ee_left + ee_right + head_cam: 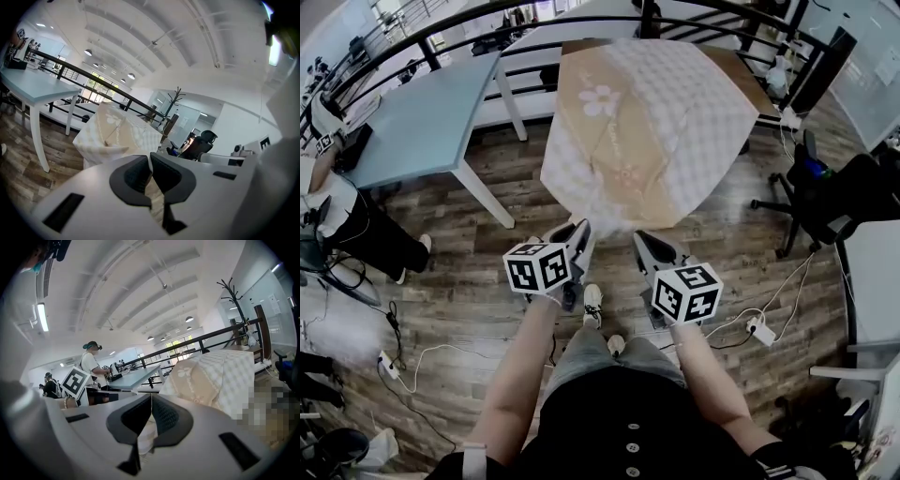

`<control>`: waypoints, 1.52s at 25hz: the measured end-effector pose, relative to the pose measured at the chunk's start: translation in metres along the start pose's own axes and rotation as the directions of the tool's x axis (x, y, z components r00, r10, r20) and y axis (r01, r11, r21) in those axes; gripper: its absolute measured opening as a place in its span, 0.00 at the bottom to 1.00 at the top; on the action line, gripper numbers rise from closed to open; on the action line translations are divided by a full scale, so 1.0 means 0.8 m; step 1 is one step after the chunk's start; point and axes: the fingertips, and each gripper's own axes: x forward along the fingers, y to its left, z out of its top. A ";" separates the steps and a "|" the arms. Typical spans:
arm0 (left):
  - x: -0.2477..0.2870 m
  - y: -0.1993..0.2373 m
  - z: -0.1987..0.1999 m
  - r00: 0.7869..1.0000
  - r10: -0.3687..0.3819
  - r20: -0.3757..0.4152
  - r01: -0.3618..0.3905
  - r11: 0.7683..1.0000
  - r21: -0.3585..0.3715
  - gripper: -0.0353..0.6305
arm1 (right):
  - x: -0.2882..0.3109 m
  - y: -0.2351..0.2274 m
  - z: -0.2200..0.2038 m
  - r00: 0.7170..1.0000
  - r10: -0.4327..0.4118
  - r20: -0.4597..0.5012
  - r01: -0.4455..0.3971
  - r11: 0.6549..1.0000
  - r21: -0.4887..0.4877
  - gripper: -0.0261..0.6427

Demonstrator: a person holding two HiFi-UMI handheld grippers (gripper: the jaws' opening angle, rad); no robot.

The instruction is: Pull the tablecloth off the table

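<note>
Both left tool (pixel 580 231) and right tool (pixel 641 239) tight on tablecloth (pixel 649 127).

A pale blue table (pixel 422 122) and black office chair (pixel 825 202) stand on wood-plank floor (pixel 469 281) under a white ceiling (pixel 154 42).

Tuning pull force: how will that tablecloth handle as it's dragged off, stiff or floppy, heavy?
Likely floppy: the tablecloth drapes in folds between table and grippers. Probably light: thin pinches in left gripper and right gripper carry it. Could slip if tugged hard.
</note>
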 end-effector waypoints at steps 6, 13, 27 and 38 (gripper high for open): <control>-0.005 -0.008 0.001 1.000 -0.008 0.002 0.008 1.000 0.004 0.08 | -0.007 -0.002 0.005 1.000 0.002 0.013 -0.002 1.000 -0.007 0.08; -0.012 -0.014 0.003 1.000 0.000 0.015 0.000 1.000 0.005 0.08 | -0.011 0.004 -0.001 1.000 0.012 0.004 -0.012 1.000 -0.004 0.08; -0.039 -0.019 0.001 1.000 -0.029 -0.004 0.029 0.999 0.022 0.08 | -0.014 0.014 -0.005 1.000 -0.028 0.012 0.027 1.000 0.014 0.08; -0.074 -0.011 -0.009 0.994 -0.075 -0.078 0.079 0.996 0.045 0.08 | -0.005 0.056 -0.015 0.998 -0.059 0.023 0.059 0.998 0.025 0.08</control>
